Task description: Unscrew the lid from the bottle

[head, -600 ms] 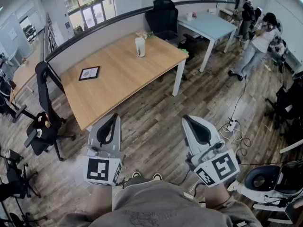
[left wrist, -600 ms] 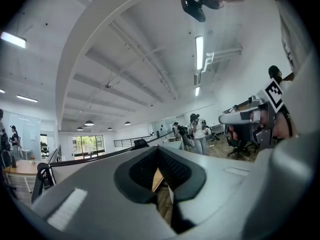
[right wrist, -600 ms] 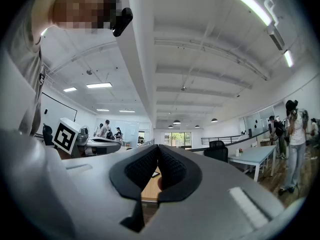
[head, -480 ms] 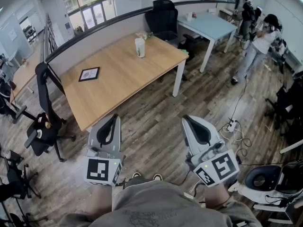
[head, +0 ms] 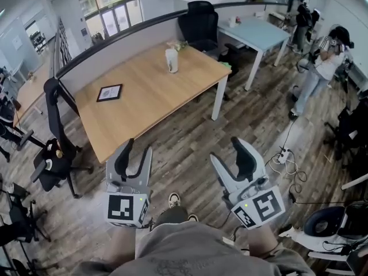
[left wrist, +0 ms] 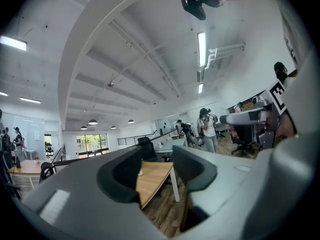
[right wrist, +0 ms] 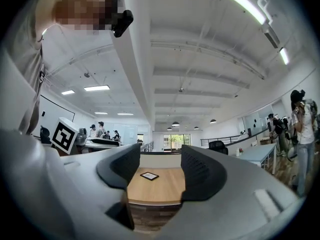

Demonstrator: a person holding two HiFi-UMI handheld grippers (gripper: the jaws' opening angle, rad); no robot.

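A pale bottle (head: 171, 60) with its lid on stands upright near the far edge of the wooden table (head: 144, 96). Both grippers hang over the wood floor, well short of the table and close to my body. My left gripper (head: 135, 155) is open, and so is my right gripper (head: 233, 158); neither has anything between its fingers. In the left gripper view the left gripper (left wrist: 156, 171) frames the table's corner, and the bottle (left wrist: 140, 172) shows as a small pale speck. The right gripper (right wrist: 159, 171) looks at the table (right wrist: 160, 190) from the front.
A black-framed card (head: 109, 92) lies on the table's left part and shows as the card (right wrist: 149, 176) between the right jaws. Black office chairs stand behind the table (head: 198, 22) and at its left (head: 54, 148). A pale blue table (head: 253, 30), a person (head: 322, 68) and floor cables (head: 284, 154) are at the right.
The jaws of both grippers have spread apart. The view has shifted forward a little, and one shoe now shows ahead on the floor. The person at the right has walked further right.
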